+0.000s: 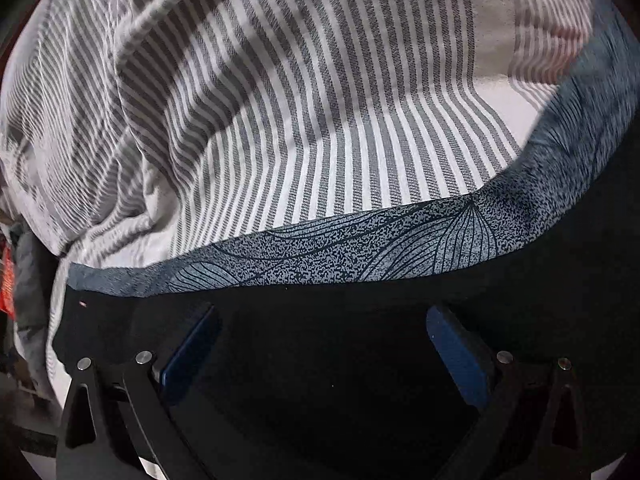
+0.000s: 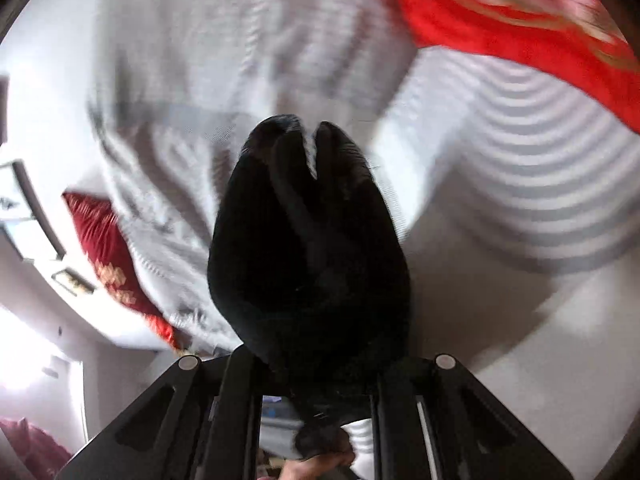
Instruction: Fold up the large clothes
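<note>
A black garment (image 1: 340, 360) with a grey leaf-print band (image 1: 360, 240) lies spread on a striped bedsheet (image 1: 300, 100). Over its black part stands my left gripper (image 1: 322, 316), open, its blue pads (image 1: 460, 352) wide apart and not pressing the cloth. In the right wrist view a bunch of the same black cloth (image 2: 308, 260) fills the middle and wraps the fingers. My right gripper (image 2: 312, 144) is shut on this cloth and holds it up above the bed. Its pads are hidden under the fabric.
The grey-and-white striped sheet (image 2: 540, 160) covers the bed and is rumpled at the left (image 1: 72, 140). A red quilt (image 2: 500, 20) lies at the far right, a red cushion (image 2: 108, 248) at the left. A person's hand (image 2: 316, 464) shows below the right gripper.
</note>
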{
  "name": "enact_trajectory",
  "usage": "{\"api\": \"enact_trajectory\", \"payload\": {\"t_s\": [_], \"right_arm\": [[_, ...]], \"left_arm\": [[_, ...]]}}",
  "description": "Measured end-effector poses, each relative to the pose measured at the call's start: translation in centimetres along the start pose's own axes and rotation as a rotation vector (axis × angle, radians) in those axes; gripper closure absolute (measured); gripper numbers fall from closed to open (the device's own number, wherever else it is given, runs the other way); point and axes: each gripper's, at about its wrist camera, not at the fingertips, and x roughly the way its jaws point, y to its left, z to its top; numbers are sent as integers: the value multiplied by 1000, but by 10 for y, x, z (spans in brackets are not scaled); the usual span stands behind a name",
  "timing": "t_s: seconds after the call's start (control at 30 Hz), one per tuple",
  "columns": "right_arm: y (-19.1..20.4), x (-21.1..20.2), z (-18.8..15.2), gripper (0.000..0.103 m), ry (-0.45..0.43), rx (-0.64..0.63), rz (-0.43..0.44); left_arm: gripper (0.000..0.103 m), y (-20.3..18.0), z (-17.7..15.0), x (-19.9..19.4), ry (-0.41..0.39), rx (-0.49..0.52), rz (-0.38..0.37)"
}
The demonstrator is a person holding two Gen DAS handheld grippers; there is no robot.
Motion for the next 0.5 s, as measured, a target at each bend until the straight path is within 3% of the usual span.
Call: {"api": "enact_trajectory", "payload": {"t_s": [0.17,0.3,0.5], "right_arm": [[48,33,-15,90,72,-69,43],[77,57,-30,90,112,-114,56],[115,119,-65,90,216,-225,2]], "left_arm": [[0,25,1,-2,47,-59,-91],[0,56,-8,-13,32,-100,-102],[0,152,-33,-28,11,-247,-77]]}}
